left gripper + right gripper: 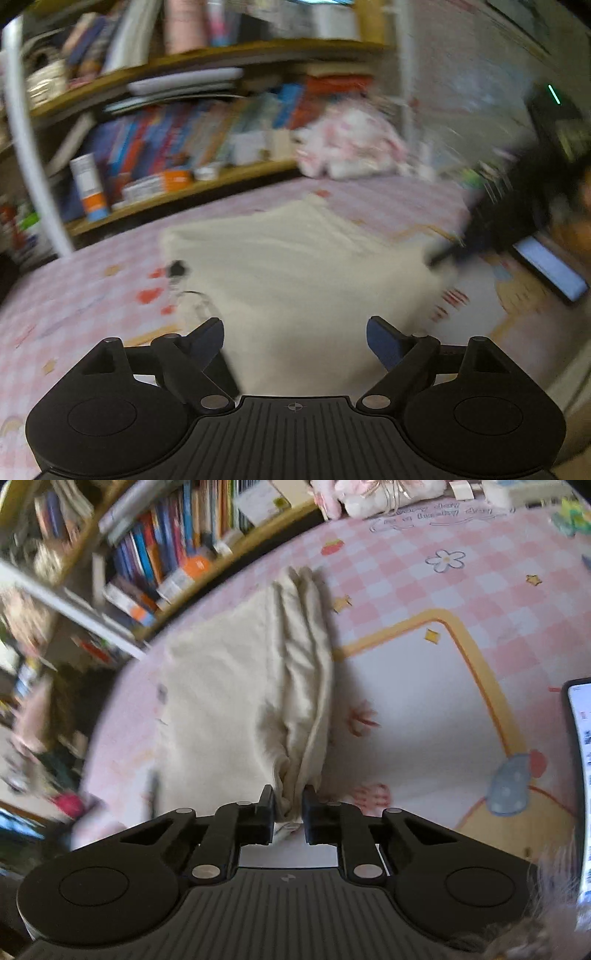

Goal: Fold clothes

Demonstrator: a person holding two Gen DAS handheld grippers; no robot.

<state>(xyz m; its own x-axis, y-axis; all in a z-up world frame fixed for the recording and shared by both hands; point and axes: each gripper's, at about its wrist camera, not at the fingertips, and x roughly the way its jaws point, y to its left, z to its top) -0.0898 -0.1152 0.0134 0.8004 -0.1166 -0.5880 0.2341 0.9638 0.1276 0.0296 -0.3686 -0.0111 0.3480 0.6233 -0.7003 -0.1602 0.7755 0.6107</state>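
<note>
Over on the left, a bookshelf (192, 147) packed with books runs along the pink checked mat (424, 583). The cream garment (229, 686) lies spread on that mat, its right edge bunched into long folds. The left gripper (295, 343) hangs over its near end, jaws wide apart, gripping nothing. The right gripper (288, 808) is clamped on the bunched near corner. A lit phone (580, 775) lies far right.
</note>
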